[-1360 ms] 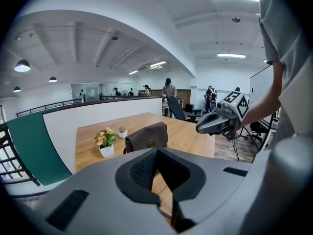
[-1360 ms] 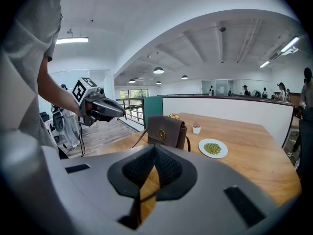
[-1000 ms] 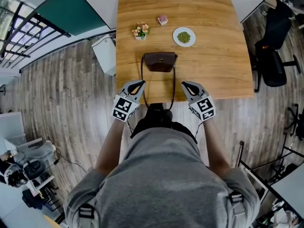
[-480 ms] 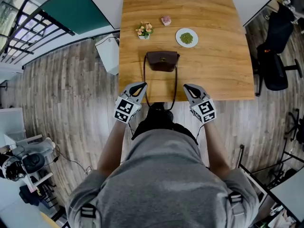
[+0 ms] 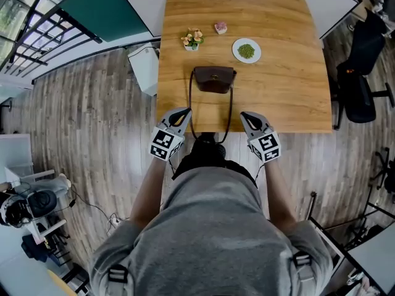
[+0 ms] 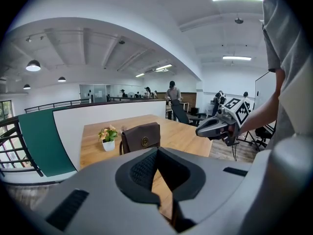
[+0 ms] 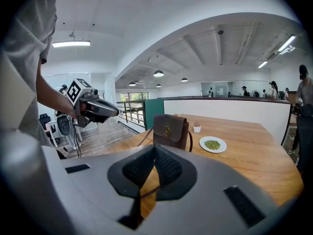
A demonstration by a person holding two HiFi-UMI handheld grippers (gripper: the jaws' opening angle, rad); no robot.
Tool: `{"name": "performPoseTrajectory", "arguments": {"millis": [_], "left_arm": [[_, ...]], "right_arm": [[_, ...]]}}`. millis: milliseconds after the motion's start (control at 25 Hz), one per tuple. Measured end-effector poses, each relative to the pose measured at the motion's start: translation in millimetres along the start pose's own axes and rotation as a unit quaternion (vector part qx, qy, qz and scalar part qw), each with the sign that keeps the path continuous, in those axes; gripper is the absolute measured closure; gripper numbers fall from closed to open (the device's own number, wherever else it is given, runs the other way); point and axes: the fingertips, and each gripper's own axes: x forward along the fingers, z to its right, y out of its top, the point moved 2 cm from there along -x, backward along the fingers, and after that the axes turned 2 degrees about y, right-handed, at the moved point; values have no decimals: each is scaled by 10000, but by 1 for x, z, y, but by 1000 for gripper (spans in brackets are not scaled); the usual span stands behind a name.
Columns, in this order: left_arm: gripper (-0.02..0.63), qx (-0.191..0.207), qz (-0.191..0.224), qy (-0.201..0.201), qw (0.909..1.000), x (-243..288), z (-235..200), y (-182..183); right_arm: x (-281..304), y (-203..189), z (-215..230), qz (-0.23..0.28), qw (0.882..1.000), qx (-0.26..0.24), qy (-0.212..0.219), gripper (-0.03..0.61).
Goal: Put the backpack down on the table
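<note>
The brown backpack [image 5: 213, 79] stands upright on the wooden table [image 5: 278, 91], flap and clasp facing me; it also shows in the left gripper view [image 6: 141, 136] and the right gripper view [image 7: 170, 129]. Its thin strap [image 5: 190, 103] runs in a long loop back to the near table edge. My left gripper [image 5: 184, 111] hovers at that edge, jaws shut, tip against the loop's left side. My right gripper [image 5: 242, 115] is level with it on the right, jaws shut, with a thin brown strap [image 7: 146, 191] crossing between the pads. Both point slightly downward at the backpack.
Behind the backpack stand a small potted flower [image 5: 192, 39], a small pink item [image 5: 220, 28] and a white plate of green food [image 5: 246, 50]. A white bin [image 5: 145, 68] is left of the table, a black office chair [image 5: 358, 85] to its right.
The view has shifted slightly; the backpack, the strap and both grippers keep the same places relative to each other.
</note>
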Motion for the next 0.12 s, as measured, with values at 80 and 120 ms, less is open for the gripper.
{"name": "performPoseTrajectory", "arguments": {"millis": [80,120], "left_arm": [[597,-27,-21,22,10000,-2,1,-3],[597,-39,-32,31,10000,-2,2,-5]], "right_arm": [[0,-2,-2,-19,10000,-14,-1,574],[-1,-3,-3,-28,10000,-21,-2,574]]}}
